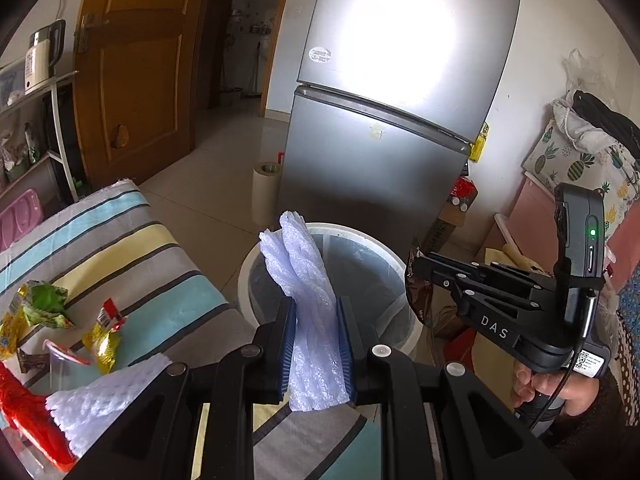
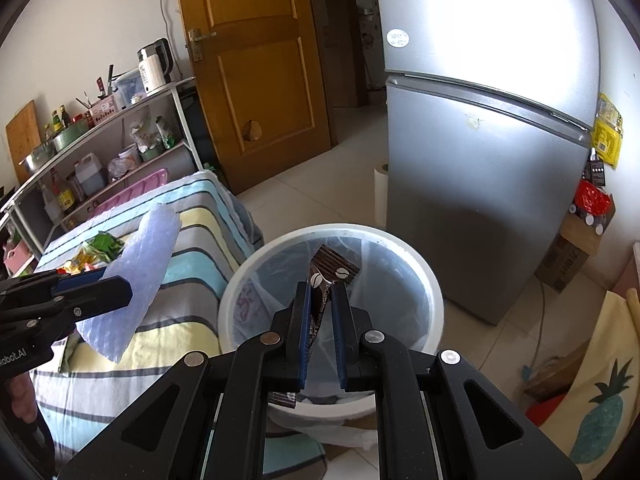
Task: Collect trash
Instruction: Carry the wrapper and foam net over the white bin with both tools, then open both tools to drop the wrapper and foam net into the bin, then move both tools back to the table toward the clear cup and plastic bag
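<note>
My left gripper (image 1: pixel 316 312) is shut on a white foam net sleeve (image 1: pixel 306 280), which sticks up over the near rim of the white trash bin (image 1: pixel 256 256). The right wrist view has that sleeve (image 2: pixel 136 272) at the left, over the striped table edge. My right gripper (image 2: pixel 320 292) is shut on a brown coffee sachet (image 2: pixel 330 268), held above the bin (image 2: pixel 434 300) with its clear liner. In the left wrist view the right gripper (image 1: pixel 416 272) hangs by the bin's right rim. More wrappers (image 1: pixel 102 332), a second foam net (image 1: pixel 108 396) and a red wrapper (image 1: pixel 24 408) lie on the striped cloth (image 1: pixel 120 240).
A silver fridge (image 1: pixel 392 120) stands just behind the bin, with a paper roll (image 1: pixel 266 192) at its left. A shelf rack with a kettle (image 2: pixel 154 66) lines the left wall beside a wooden door (image 2: pixel 256 60). Boxes and pineapple-print cloth (image 1: pixel 576 160) crowd the right side.
</note>
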Tool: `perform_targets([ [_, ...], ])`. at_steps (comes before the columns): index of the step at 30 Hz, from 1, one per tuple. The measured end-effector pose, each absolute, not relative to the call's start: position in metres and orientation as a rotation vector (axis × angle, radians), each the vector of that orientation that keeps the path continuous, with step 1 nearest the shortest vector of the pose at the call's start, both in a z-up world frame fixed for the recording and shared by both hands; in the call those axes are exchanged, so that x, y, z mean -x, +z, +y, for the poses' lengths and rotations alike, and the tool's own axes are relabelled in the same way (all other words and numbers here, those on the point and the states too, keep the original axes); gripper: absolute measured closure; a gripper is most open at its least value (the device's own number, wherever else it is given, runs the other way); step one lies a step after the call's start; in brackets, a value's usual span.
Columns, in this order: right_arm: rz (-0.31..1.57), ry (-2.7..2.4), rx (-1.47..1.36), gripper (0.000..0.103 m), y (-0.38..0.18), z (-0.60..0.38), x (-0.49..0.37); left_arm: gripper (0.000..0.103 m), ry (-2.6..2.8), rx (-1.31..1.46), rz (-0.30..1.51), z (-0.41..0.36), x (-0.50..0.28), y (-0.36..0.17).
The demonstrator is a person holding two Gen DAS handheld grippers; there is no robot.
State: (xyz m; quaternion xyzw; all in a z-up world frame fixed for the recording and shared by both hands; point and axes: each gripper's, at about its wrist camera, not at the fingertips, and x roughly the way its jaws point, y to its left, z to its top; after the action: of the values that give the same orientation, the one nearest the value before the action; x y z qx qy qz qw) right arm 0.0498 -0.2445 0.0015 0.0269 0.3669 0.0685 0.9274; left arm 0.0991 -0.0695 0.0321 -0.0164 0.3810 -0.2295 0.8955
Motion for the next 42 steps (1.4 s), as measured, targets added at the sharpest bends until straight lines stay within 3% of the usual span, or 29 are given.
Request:
perform_targets([
  [14, 0.867, 0.092, -0.032, 0.092, -0.049, -0.268, -0.102, 0.081, -0.466, -0.002, 0.926, -0.112, -0.157, -0.018],
  [16, 0.87, 0.101, -0.032, 0.091, -0.053, -0.268, -0.104, 0.074, -0.46, -0.014, 0.931, -0.115, -0.16, -0.024],
  [22, 0.87, 0.097, -0.03, 0.061, -0.059, -0.27, -0.104, 0.06, -0.442, -0.012, 0.956, -0.116, -0.162, -0.031],
  [42, 0.732, 0.232, 0.01, 0.06, -0.016, -0.228, -0.057, 0.054, -0.306, 0.039, 0.758, -0.036, -0.08, 0.041],
])
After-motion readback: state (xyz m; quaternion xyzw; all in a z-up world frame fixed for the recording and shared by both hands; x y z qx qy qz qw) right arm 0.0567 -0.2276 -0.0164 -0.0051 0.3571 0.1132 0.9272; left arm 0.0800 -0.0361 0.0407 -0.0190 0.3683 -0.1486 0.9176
